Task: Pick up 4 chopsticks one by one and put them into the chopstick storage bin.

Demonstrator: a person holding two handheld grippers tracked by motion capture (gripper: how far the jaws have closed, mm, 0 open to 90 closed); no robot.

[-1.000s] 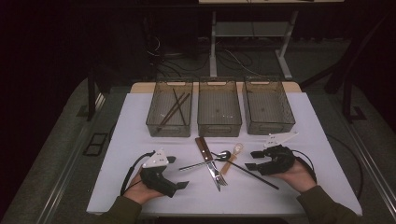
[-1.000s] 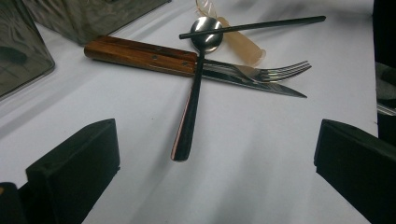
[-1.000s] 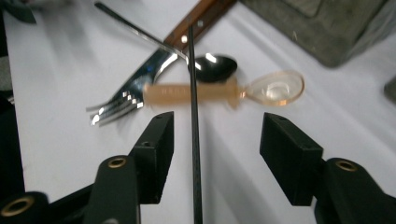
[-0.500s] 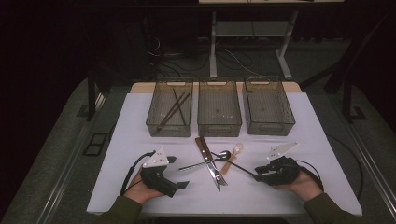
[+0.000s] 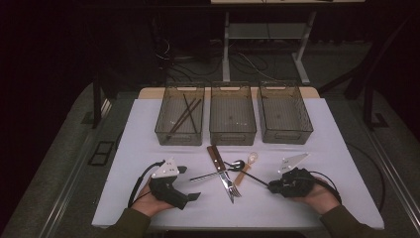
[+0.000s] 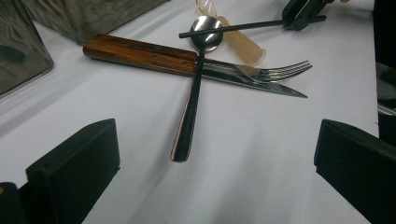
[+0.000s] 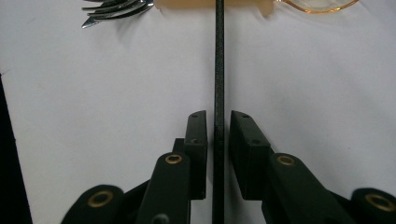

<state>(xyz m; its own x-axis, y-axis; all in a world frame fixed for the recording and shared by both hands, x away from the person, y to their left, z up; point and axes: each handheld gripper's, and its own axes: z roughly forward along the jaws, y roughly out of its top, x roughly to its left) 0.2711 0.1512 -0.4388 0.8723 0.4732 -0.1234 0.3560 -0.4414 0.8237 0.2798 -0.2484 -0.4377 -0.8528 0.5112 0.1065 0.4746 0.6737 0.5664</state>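
The right gripper [image 7: 218, 128] has its jaws drawn in around a black chopstick [image 7: 218, 60], which runs straight up between them toward 12 o'clock; they have just been closing, and in the right gripper view a thin gap shows on each side, so the pads look not yet pressed on it; from the high view the chopstick [image 5: 255, 177] lies on the white counter [image 5: 341, 148], its far end crossing the pile of cutlery at 9 o'clock from the right gripper [image 5: 273, 187]; that pile holds a knife [image 6: 140, 53], a fork [image 6: 275, 71], a spoon [image 6: 198, 70] and a pale spoon [image 6: 236, 39]; the left gripper [image 5: 193, 197] rests with jaws wide apart and nothing between them; the chopstick is likely light, stiff and thin, prone to roll or pivot in a loose grip; a hold near its end, as here, probably lets the far tip swing, so a firm squeeze seems wise; two more chopsticks lie in the left bin [image 5: 166, 126]
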